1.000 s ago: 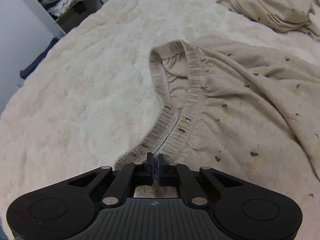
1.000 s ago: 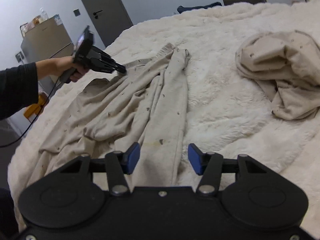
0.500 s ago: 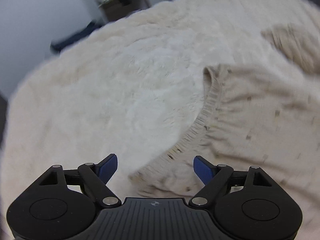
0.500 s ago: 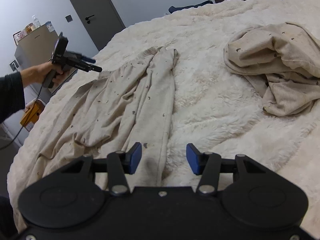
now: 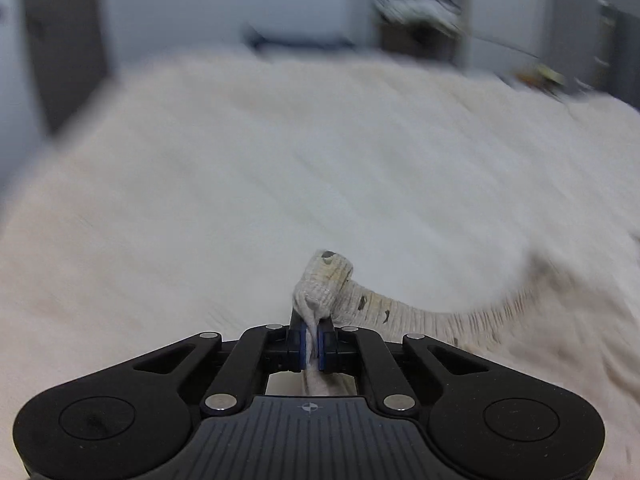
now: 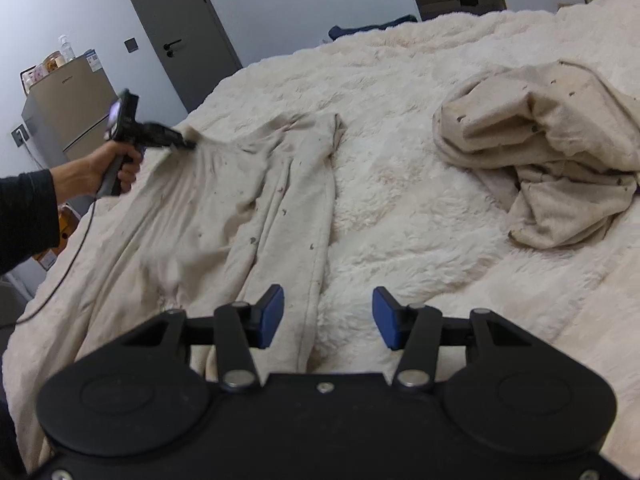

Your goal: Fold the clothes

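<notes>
Left gripper [image 5: 313, 340] closing, apparently clamped on the trousers' [image 6: 240, 208] ribbed waistband [image 5: 332, 284]; right gripper [image 6: 327, 316] apart, empty. Pull the waistband taut before folding, keeping fabric flat on the bed [image 6: 400, 208].

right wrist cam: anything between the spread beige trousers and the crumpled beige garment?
No: only bare cream fluffy blanket between beige speckled trousers and crumpled beige garment, right wrist view.

A beige speckled cotton pair of trousers [image 6: 248, 216] lies spread and rumpled lengthwise on the fluffy cream bed cover [image 6: 400, 200], its ribbed waistband [image 5: 352, 300] lifted; a second, crumpled beige garment [image 6: 552, 164] lies well apart on the cover
</notes>
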Demonstrator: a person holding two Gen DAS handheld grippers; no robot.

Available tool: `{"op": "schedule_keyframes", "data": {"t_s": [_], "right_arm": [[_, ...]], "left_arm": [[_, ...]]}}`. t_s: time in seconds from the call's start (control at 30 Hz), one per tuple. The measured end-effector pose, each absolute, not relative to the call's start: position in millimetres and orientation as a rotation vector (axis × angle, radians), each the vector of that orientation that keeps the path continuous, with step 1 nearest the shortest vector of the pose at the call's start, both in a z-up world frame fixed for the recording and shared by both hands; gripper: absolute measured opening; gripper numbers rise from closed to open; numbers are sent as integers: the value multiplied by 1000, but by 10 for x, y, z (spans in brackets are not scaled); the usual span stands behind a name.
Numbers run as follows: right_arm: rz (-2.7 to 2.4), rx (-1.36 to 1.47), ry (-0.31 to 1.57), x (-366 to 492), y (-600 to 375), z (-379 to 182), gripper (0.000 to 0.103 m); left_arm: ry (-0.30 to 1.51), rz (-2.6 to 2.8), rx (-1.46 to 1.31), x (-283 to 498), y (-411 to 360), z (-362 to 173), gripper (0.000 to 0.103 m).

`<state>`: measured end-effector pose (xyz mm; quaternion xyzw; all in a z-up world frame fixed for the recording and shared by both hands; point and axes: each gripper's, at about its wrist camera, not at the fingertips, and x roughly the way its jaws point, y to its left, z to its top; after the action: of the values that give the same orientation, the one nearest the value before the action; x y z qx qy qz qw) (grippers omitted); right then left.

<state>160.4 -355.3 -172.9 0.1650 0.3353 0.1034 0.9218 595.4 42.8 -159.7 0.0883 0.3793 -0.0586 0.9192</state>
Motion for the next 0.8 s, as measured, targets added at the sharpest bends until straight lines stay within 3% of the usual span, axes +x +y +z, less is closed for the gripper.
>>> {"op": "schedule_keyframes", "data": {"t_s": [0.03,0.07,0.1,0.13,0.3,0.47,0.5,0.6,0.8], "right_arm": [[211,339,687,1606,-3554,-1726,49],[213,344,684,1613,-3552,-1731,48],[214,346,684,1614,-3552,-1732,48],[214,347,684,1614,-3550,-1732,48],[224,322,654,1539,-3526,-1659,48],[266,283,636,1390,-3312,-1526,48],[296,282,634,1320,-3205,-1473,48],[382,279,632,1127,-2908,-1320,49],[601,199,723,321,-1961,-1015,50]], "left_arm": [[826,-121,207,5990,406,-1617,10],[872,-121,233,6026,383,-1638,24],[881,-77,313,5981,306,-1677,49],[889,-33,394,5936,229,-1717,58],[852,-126,248,5294,404,-1462,60],[848,-270,198,3924,693,-981,67],[856,-287,179,3614,754,-909,75],[899,-337,122,2683,981,-746,86],[1039,-399,125,1105,1399,-924,85]]}}
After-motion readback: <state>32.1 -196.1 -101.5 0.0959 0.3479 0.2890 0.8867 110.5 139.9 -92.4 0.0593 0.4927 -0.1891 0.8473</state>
